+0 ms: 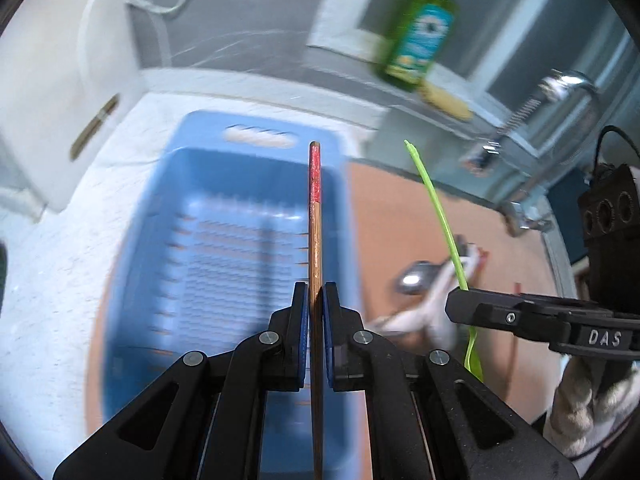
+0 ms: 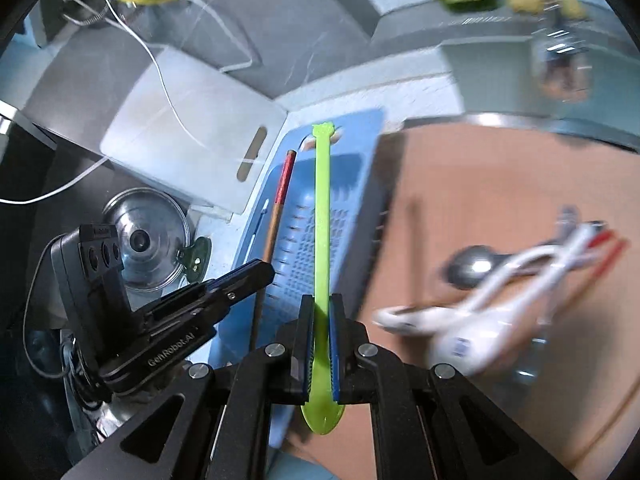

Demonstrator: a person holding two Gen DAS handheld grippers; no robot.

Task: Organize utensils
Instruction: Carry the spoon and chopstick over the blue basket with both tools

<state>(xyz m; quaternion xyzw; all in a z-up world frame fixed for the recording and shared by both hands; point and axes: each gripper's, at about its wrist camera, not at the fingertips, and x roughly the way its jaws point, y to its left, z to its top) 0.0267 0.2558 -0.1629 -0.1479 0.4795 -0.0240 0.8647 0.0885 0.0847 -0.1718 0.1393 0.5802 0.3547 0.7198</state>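
Observation:
My left gripper (image 1: pixel 316 300) is shut on a wooden chopstick with a red end (image 1: pixel 315 216), which points away over a blue slotted basket (image 1: pixel 224 240). My right gripper (image 2: pixel 321 312) is shut on a thin green spoon (image 2: pixel 322 208), bowl end near the camera, handle reaching toward the blue basket (image 2: pixel 312 240). In the left wrist view the right gripper (image 1: pixel 460 300) shows at the right with the green spoon (image 1: pixel 436 204). In the right wrist view the left gripper (image 2: pixel 260 272) holds the chopstick (image 2: pixel 280 200) beside the basket. A metal spoon (image 2: pixel 472 268) and white spoons (image 2: pixel 500 304) lie blurred on the brown board (image 2: pixel 500 180).
A white cutting board (image 2: pixel 188 120) leans behind the basket. A pot lid (image 2: pixel 148 240) sits at the left. A green soap bottle (image 1: pixel 424 36), a yellow sponge (image 1: pixel 448 100) and a tap (image 1: pixel 560 92) stand at the back right by the sink.

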